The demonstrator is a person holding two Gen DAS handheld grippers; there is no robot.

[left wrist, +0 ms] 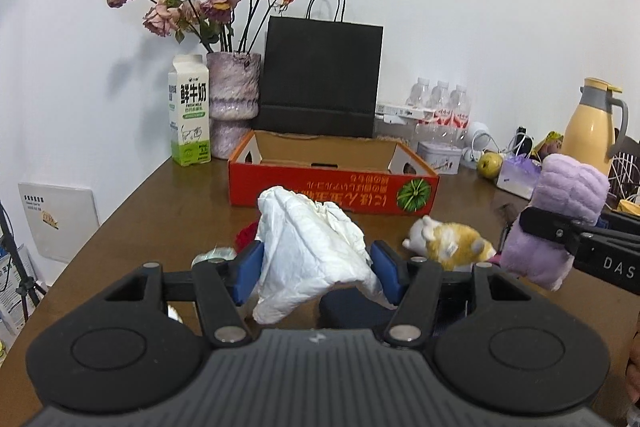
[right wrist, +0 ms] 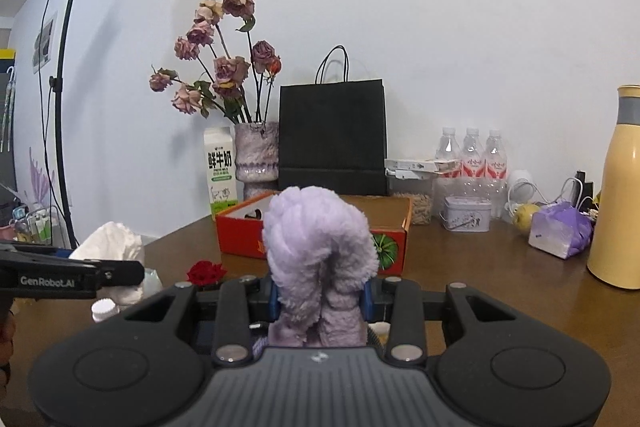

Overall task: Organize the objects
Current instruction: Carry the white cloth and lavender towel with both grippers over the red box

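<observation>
While both claws are loaded, the risks are mostly about soft things slipping or dragging. The left claw is clamped on a crumpled white tissue, its blue pads pressing the sides, and the bundle is held above the brown table, in front of the red cardboard box. The right claw is clamped on a folded purple plush cloth, which stands up between the pads and hides much of the box from this camera. I judge that both things are meant for the open box. The tissue is light and loosely crumpled — a loose tail hangs under the pads, so it may catch the near wall of the box or slip out if the hold is only on an outer fold. The cloth is bulky and may unfold when it is let go, landing half over the edge. On the table just beside the carrying path lie a small plush toy, a red rose head and a white bottle cap — a low pass could push them. The two claws are near each other, so they may bump over the box.
</observation>
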